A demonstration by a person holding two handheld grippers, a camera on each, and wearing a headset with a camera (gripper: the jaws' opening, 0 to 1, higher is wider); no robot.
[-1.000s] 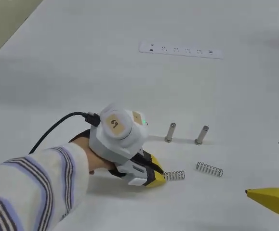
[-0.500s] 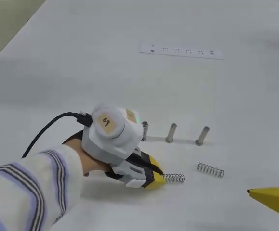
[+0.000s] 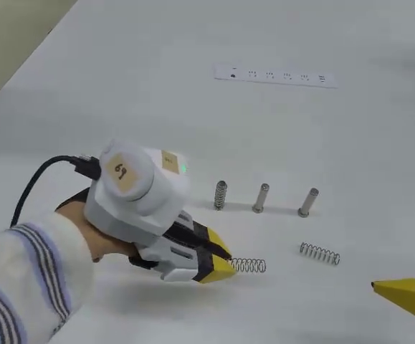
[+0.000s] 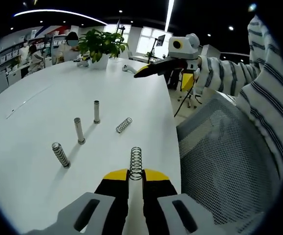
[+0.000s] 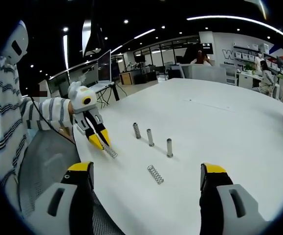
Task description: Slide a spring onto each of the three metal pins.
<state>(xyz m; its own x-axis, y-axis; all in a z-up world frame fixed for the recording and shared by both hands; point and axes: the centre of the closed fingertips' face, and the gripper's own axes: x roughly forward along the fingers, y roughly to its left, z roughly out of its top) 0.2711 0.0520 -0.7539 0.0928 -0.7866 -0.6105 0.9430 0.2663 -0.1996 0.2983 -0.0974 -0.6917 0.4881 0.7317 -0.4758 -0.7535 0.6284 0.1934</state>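
The left tongs (image 3: pixel 223 264) are clamped on 1 end of a held spring (image 3: pixel 249 266), which is kept level and close to the bench (image 3: pixel 157 93), sticking out ahead of the tips. A loose spring (image 3: pixel 320 253) is seen lying flat nearby. 3 pins are stood upright in a row: the sleeved pin (image 3: pixel 221 195) is wrapped in a coil, while the middle pin (image 3: pixel 262 198) and the end pin (image 3: pixel 309 202) are left bare. The right tongs (image 5: pixel 146 168) are held wide open, gripping nothing.
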